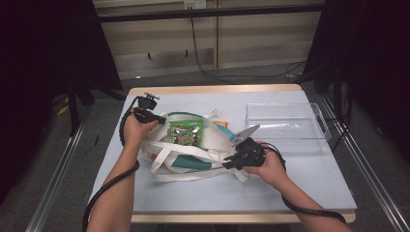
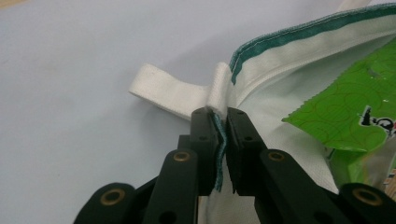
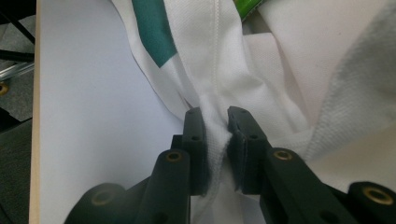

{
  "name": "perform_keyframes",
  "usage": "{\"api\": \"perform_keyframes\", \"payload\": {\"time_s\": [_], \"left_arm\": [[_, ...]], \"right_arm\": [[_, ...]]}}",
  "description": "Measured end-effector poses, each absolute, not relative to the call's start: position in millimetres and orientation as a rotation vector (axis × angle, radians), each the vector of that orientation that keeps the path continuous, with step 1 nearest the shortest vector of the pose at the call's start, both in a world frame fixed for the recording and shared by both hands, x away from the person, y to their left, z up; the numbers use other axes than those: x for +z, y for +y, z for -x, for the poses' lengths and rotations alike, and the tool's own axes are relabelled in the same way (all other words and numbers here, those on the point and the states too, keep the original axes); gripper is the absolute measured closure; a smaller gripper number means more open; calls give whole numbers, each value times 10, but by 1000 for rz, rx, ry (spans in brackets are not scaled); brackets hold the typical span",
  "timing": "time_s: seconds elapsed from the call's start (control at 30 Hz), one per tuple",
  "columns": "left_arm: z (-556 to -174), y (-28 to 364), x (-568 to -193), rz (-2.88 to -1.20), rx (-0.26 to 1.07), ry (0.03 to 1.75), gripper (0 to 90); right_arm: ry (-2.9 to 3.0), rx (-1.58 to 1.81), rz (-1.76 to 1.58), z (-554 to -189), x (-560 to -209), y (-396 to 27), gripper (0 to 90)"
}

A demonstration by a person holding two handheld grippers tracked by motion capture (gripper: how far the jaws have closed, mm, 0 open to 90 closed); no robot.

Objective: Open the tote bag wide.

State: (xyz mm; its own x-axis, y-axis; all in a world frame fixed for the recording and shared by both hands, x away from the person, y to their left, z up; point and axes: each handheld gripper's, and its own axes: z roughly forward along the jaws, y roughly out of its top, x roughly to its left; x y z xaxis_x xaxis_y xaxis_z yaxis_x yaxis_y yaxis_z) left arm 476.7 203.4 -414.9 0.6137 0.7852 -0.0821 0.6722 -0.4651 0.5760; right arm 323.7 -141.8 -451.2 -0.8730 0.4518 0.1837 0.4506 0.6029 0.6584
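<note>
A white cloth tote bag (image 1: 211, 140) with teal trim lies crumpled in the middle of the table, its straps spread loose. A green snack packet (image 1: 185, 133) sits in the bag's mouth. My left gripper (image 1: 153, 117) is at the bag's far left edge. In the left gripper view it (image 2: 222, 114) is shut on the teal-edged rim (image 2: 280, 44), beside a white strap (image 2: 163, 88) and the packet (image 2: 345, 112). My right gripper (image 1: 227, 164) is at the bag's near right side. In the right gripper view it (image 3: 215, 116) pinches a fold of white cloth (image 3: 261, 70).
A clear plastic tray (image 1: 285, 126) stands at the back right of the pale blue table (image 1: 290, 188). Cables trail from both grippers over the near edge. Dark curtains and metal rails flank the table.
</note>
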Motion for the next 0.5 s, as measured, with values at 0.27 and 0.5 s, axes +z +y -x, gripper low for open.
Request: {"api": "perform_keyframes", "payload": {"time_s": [0.27, 0.5], "left_arm": [[-4704, 2107, -4025, -2182, 244, 1176, 727], [-4619, 2162, -3900, -2144, 247, 1166, 632]], "right_arm": [[2808, 1155, -782, -3237, -4414, -1403, 699], [2802, 1179, -768, -3238, -4289, -1392, 633]]}}
